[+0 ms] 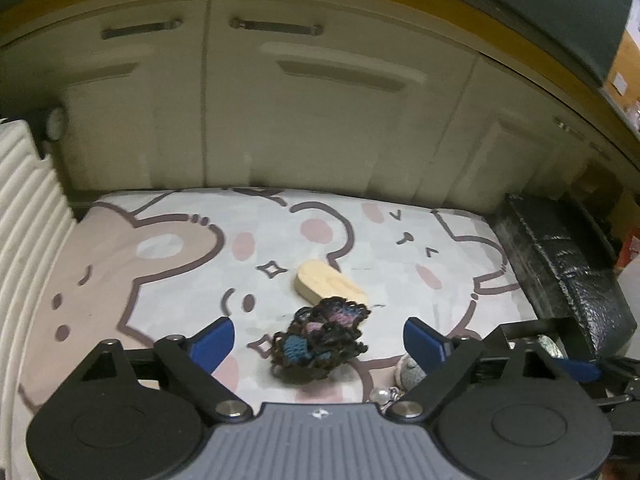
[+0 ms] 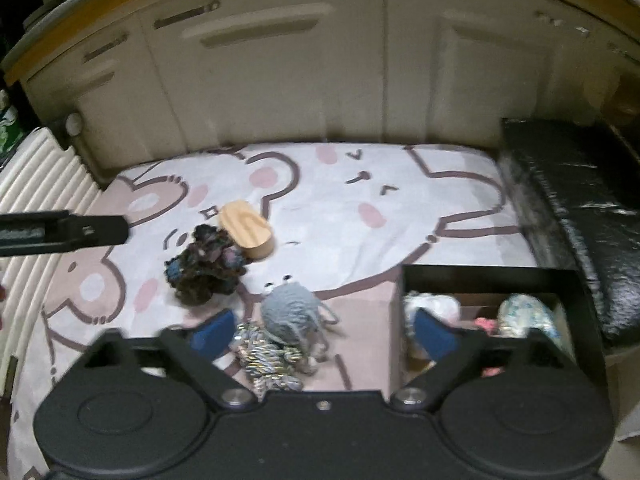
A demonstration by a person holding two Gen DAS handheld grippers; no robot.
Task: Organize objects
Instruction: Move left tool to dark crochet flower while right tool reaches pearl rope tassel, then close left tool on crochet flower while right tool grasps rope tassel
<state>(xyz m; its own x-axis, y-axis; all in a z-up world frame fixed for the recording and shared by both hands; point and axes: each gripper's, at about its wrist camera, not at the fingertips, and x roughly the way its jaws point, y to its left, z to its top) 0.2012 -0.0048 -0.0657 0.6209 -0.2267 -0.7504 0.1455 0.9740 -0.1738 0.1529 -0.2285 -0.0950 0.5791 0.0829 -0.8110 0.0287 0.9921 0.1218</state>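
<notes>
Left gripper point(image 1: 318, 340) hangs with jaws wide, empty, straddling the dark crocheted piece point(image 1: 320, 344) lying on the cartoon-print cloth point(image 1: 168, 264). Right gripper point(image 2: 324, 328) is likewise spread and empty above the grey yarn crab point(image 2: 290, 310) and a twisted cord bundle point(image 2: 268, 356). A wooden oval block point(image 2: 248, 230) touches the crochet's far edge. The black box point(image 2: 480, 276), already holding items, sits to the right. Risks: loose loops may snag a pad, or closing could nudge the block; the limp crochet may sag out of a shallow pinch.
</notes>
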